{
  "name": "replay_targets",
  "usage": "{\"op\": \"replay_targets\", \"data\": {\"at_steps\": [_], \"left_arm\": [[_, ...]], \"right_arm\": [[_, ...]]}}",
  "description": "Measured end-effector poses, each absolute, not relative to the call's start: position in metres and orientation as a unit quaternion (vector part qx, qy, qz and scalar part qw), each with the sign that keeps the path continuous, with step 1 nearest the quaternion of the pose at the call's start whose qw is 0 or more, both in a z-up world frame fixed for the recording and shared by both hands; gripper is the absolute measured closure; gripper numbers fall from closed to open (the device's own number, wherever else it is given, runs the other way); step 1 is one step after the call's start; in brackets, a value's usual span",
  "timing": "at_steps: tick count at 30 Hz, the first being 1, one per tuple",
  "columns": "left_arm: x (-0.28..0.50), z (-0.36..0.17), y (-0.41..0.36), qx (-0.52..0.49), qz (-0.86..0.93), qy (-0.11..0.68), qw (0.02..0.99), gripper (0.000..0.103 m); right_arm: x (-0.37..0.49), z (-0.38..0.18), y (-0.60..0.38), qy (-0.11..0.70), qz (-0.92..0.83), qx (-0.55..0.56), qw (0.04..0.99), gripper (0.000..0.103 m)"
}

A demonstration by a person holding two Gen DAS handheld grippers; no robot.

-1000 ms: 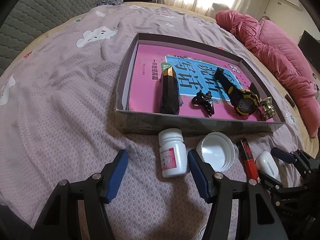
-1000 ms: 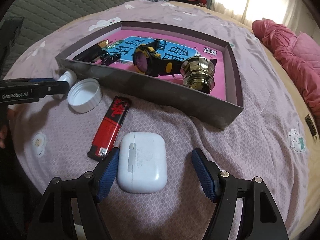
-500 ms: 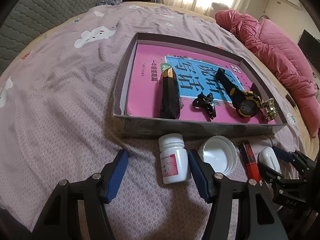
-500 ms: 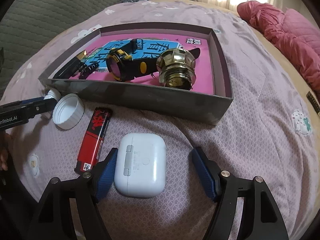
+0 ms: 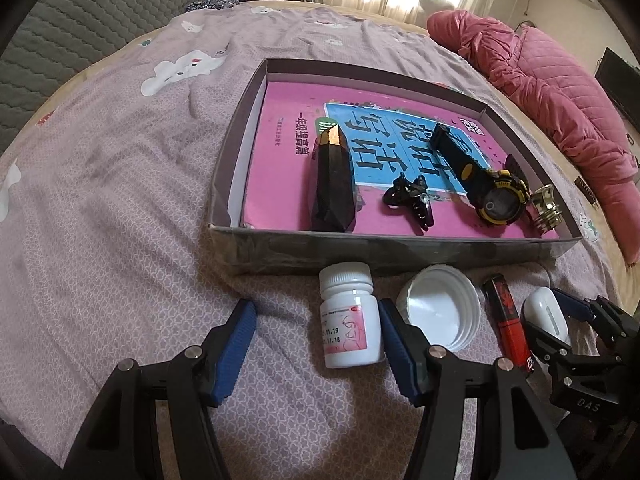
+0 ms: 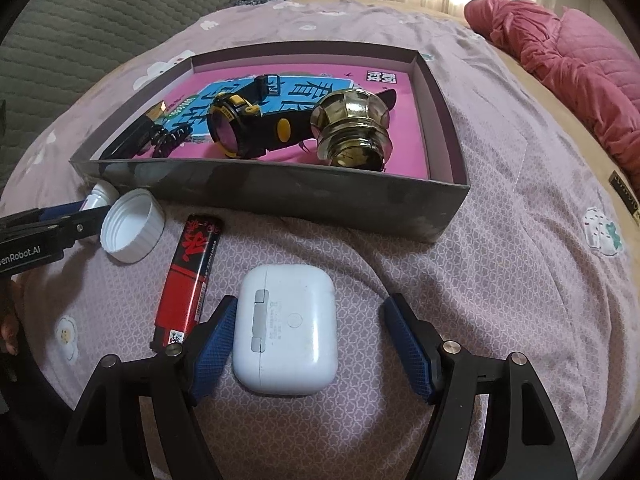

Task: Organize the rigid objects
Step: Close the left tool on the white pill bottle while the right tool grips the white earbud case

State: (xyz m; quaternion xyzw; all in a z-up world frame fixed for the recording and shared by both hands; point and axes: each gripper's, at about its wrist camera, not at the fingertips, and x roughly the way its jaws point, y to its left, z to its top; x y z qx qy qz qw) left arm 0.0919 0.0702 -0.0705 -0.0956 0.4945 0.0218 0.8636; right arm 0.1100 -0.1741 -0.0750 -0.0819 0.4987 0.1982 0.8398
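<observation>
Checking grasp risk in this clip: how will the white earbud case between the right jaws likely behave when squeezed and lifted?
The white earbud case looks hard-shelled, so probably stiff. Its glossy, rounded sides may slip against the pads. Lying flat on the soft bedspread, it seems unlikely to roll.

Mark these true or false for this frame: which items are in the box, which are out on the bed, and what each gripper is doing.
1. The watch lies inside the box. True.
2. The earbud case is in the box. False: it lies on the bedsheet in front of the box, between the open jaws of the right gripper.
3. The left gripper is shut on the pill bottle. False: its jaws are open, with the bottle between them.
4. The white cap lies outside the box, open side up. True.
5. The lighter is beside the brass knob in the box. False: the lighter is on the bedsheet, next to the earbud case.
</observation>
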Motion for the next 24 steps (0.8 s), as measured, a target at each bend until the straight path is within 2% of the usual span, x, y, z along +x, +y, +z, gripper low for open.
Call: {"op": "replay_targets", "data": {"at_steps": [3,5,6,7,10,21,24], "left_arm": [[0.0918,-0.0709,0.0688,-0.091,0.023,0.495,0.864,0.041],[0.0921,-0.0710,0.0671,-0.086,0.024,0.495,0.864,0.042],[0.0923,-0.0712,0.0662,-0.083,0.024,0.495,0.864,0.042],[0.0926,-0.0711,0.0656,-0.080,0.024,0.496,0.864,0.042],[0.0929,-0.0713,0.0649,-0.076,0.024,0.496,0.865,0.044],[0.0932,-0.0731,0.0630,-0.065,0.024,0.497,0.865,0.045],[0.0934,-0.0733,0.0622,-0.059,0.026,0.494,0.867,0.050]], "right_arm": [[0.1107,-0.0741,-0.1739,0.499,0.199,-0.081,0.839,0.028],[0.1102,-0.0734,-0.1732,0.497,0.200,-0.083,0.840,0.033],[0.1095,-0.0724,-0.1725,0.496,0.205,-0.083,0.840,0.038],[0.1081,-0.0708,-0.1714,0.494,0.212,-0.084,0.839,0.047],[0.1044,-0.0691,-0.1652,0.487,0.219,-0.103,0.839,0.057],[0.1081,-0.0745,-0.1700,0.500,0.232,-0.068,0.831,0.054],[0.1078,-0.0730,-0.1687,0.498,0.231,-0.078,0.832,0.055]]}}
